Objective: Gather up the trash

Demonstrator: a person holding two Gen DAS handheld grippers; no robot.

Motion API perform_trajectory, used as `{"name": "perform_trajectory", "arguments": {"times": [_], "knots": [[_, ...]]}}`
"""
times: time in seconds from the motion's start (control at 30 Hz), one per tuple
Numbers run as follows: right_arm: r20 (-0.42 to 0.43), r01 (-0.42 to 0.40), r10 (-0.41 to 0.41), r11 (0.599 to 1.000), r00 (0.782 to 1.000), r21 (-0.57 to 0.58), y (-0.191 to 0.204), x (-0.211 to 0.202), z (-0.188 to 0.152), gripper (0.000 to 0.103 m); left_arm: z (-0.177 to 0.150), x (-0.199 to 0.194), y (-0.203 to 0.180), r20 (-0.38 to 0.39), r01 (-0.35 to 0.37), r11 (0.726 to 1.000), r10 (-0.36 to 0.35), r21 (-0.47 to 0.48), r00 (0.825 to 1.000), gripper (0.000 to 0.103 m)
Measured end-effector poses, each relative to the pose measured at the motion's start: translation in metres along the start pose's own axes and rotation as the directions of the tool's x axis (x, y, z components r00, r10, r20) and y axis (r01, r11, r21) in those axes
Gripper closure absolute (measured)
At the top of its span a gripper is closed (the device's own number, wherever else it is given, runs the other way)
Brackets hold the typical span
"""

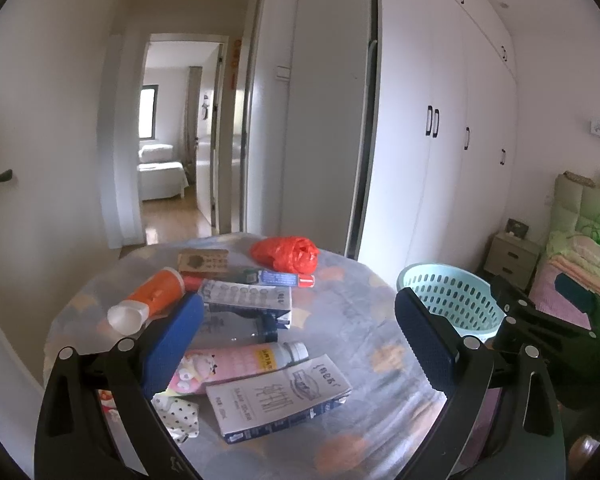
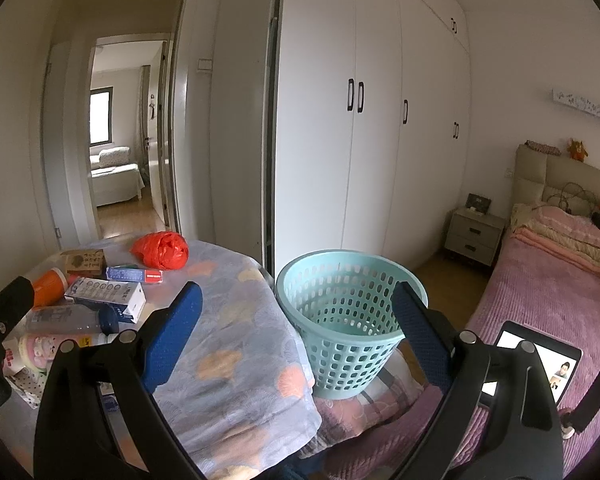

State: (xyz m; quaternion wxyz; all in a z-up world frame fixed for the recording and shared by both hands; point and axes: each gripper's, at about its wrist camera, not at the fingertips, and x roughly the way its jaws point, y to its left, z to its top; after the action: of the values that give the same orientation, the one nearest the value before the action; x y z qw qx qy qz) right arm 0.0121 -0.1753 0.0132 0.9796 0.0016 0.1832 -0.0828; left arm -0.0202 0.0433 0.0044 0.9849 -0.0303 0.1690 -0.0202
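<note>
Left wrist: left claw (image 1: 300, 336) level, agape

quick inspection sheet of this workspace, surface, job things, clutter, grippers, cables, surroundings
Surface: table under a grey patterned cloth, items crowded on its left part.
Job's things: orange bottle, red plastic bag, two cartons, pink bottle, clear bottle, small tube box, brown card box; teal basket right of the table, nothing seen inside.
Clutter: dotted wrapper at the table's near edge.
Grippers: left gripper and right gripper both open, holding nothing.
Cables: nothing seen.
Surroundings: white wardrobe, pink bed with a lit tablet, nightstand, open doorway.
</note>
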Motion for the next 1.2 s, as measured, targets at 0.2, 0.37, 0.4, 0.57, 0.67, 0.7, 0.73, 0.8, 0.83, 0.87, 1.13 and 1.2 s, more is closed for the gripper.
{"name": "perform_trajectory", "arguments": {"times": [0.2,0.37,0.4,0.57,0.67,0.7,0.73,0.8,0.83,0.87,1.13,1.2], "knots": [[-0.014,-0.002,0.003,1.000,1.000,0.009,-0.001,0.003,-0.002,0.012,-0.003,0.001,0.002,-0.001,0.008,1.000,-0.008,0.000,1.000,0.010],[-0.015,-0.004,0.004,1.000,1.000,0.010,-0.002,0.003,-0.001,0.012,-0.003,0.000,0.003,0.007,-0.004,1.000,0.004,-0.004,1.000,0.010],[-0.016,-0.003,0.003,1.000,1.000,0.010,-0.002,0.003,-0.001,0.012,-0.004,0.000,0.003,0.011,-0.012,1.000,0.012,-0.004,1.000,0.010],[-0.025,-0.007,0.007,1.000,1.000,0.017,-0.003,0.006,-0.004,0.012,-0.004,0.000,0.004,0.013,-0.034,0.999,0.034,-0.007,0.999,0.010],[-0.028,-0.008,0.008,1.000,1.000,0.017,-0.003,0.006,-0.005,0.012,-0.005,0.001,0.006,0.010,-0.033,0.999,0.033,-0.014,0.999,0.010],[-0.028,-0.008,0.008,1.000,1.000,0.016,-0.002,0.006,-0.005,0.012,-0.005,0.001,0.006,0.009,-0.035,0.999,0.035,-0.015,0.999,0.010],[-0.027,-0.009,0.009,1.000,1.000,0.017,-0.002,0.005,-0.005,0.012,-0.005,0.000,0.007,0.009,-0.036,0.999,0.037,-0.016,0.999,0.010],[-0.025,-0.008,0.009,1.000,1.000,0.015,-0.001,0.005,-0.005,0.012,-0.006,-0.001,0.008,0.009,-0.037,0.999,0.038,-0.019,0.999,0.010],[-0.026,-0.009,0.009,1.000,1.000,0.016,-0.002,0.005,-0.005,0.012,-0.006,-0.001,0.009,0.009,-0.034,0.999,0.034,-0.020,0.999,0.010],[-0.027,-0.010,0.010,1.000,1.000,0.016,-0.001,0.005,-0.005,0.012,-0.006,-0.001,0.011,0.006,-0.018,1.000,0.018,-0.022,1.000,0.010],[-0.044,-0.035,0.035,0.999,0.998,0.001,0.007,0.006,-0.006,0.012,-0.008,-0.001,0.025,-0.003,-0.010,0.999,0.010,-0.052,1.000,0.010],[-0.047,-0.043,0.043,0.999,0.998,-0.001,0.010,0.007,-0.006,0.012,-0.007,-0.001,0.029,0.000,-0.028,0.998,0.028,-0.050,1.000,0.010]]}}
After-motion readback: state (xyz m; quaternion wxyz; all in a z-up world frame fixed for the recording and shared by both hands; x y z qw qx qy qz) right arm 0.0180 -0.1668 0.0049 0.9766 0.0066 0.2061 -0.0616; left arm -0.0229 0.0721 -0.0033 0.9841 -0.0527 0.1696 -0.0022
